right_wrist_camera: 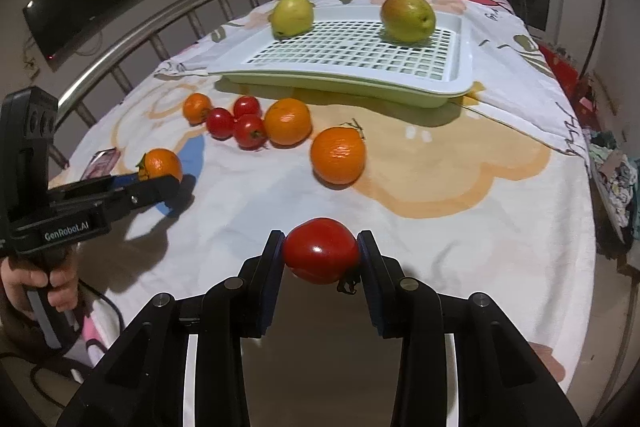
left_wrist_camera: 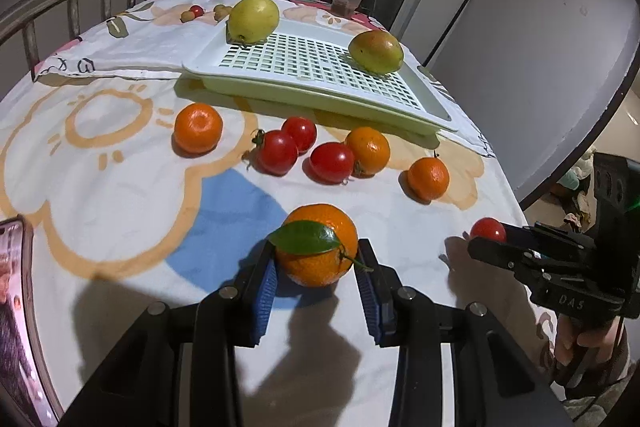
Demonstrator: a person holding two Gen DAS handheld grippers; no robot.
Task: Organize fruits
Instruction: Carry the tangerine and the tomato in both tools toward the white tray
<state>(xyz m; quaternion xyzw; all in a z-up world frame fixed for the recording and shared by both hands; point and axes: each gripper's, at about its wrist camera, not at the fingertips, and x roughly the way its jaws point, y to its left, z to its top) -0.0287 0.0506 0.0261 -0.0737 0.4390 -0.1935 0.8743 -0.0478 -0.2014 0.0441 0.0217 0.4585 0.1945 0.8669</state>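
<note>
Left wrist view: left gripper [left_wrist_camera: 316, 267] pinches a leafed mandarin [left_wrist_camera: 318, 251], right gripper [right_wrist_camera: 320, 255] pinches a tomato [right_wrist_camera: 321, 251], both near the table's front edge; two pears occupy the tray [left_wrist_camera: 400, 107], six fruits remain on the tablecloth.

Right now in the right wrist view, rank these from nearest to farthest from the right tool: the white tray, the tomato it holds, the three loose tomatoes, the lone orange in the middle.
1. Tomato, clamped in the right tool.
2. Lone orange, just beyond, centre.
3. Three tomatoes, farther left.
4. White tray, at the back.
</note>
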